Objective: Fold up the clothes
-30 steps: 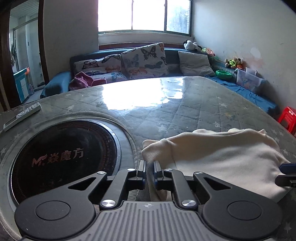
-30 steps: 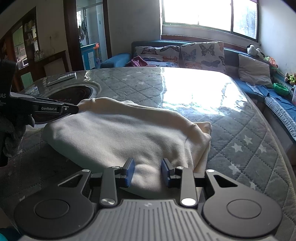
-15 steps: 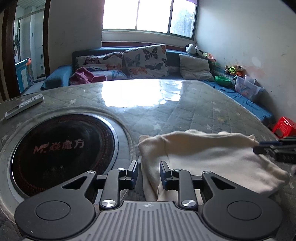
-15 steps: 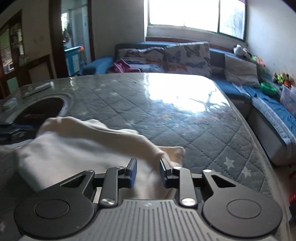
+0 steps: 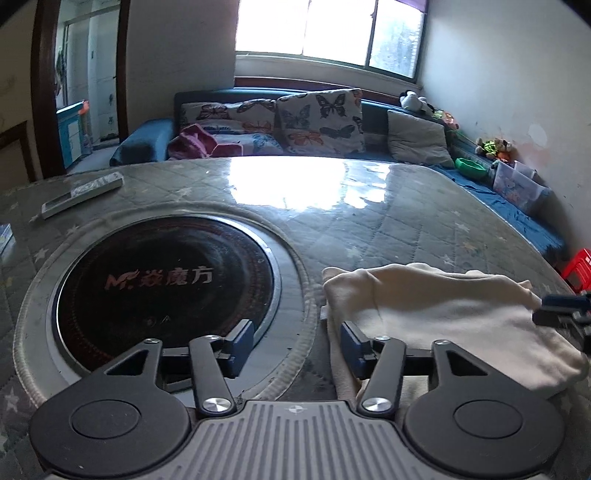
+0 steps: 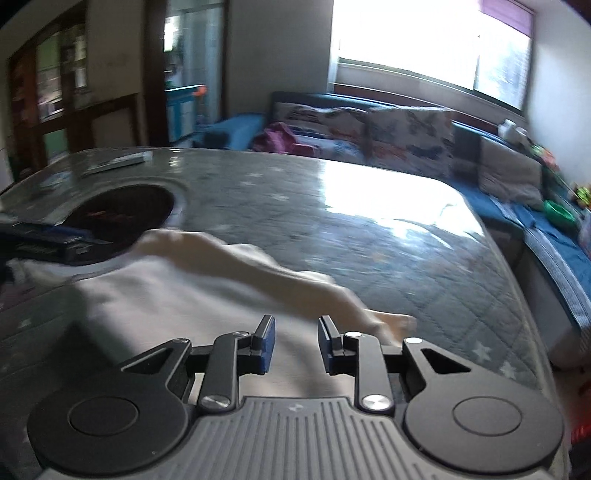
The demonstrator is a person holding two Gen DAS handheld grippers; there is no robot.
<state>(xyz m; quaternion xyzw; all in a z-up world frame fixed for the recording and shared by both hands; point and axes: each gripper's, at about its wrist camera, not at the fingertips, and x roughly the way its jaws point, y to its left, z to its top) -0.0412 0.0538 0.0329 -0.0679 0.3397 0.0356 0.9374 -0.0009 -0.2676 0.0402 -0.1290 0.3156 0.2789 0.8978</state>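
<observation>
The cream garment [image 5: 443,317] lies folded into a thick bundle on the quilted table cover [image 5: 388,221], near the table's front edge and just beside the round black cooktop [image 5: 166,284] set into the table. In the left wrist view your left gripper [image 5: 297,347] stands with its jaws wide apart; they have just been opening, and nothing is pressed between them. The garment's near edge lies just past the right-hand finger, while the left-hand finger sits over the cooktop's metal rim. Your right gripper [image 6: 293,343] hovers over the garment [image 6: 207,295] with a narrow gap between its blue pads [image 6: 266,343]. The cloth shows through that gap from below, and the pads do not clamp it. This view is blurred. The tip of the right gripper also shows at the right edge of the left wrist view, at the garment's far end.

The table cover is grey, stitched in diamonds with pale stars, and glossy where window light strikes it. A remote control [image 5: 83,194] lies at the far left of the table. Behind the table runs a blue sofa [image 5: 147,144] with butterfly-print cushions [image 5: 319,122], a grey pillow [image 5: 417,138] and a pink cloth [image 5: 195,142]. A bright window [image 5: 328,33] sits above it. Along the right wall are soft toys [image 5: 493,147], a green bowl [image 5: 471,168], a clear plastic box [image 5: 517,184] and a red stool [image 5: 580,266].
</observation>
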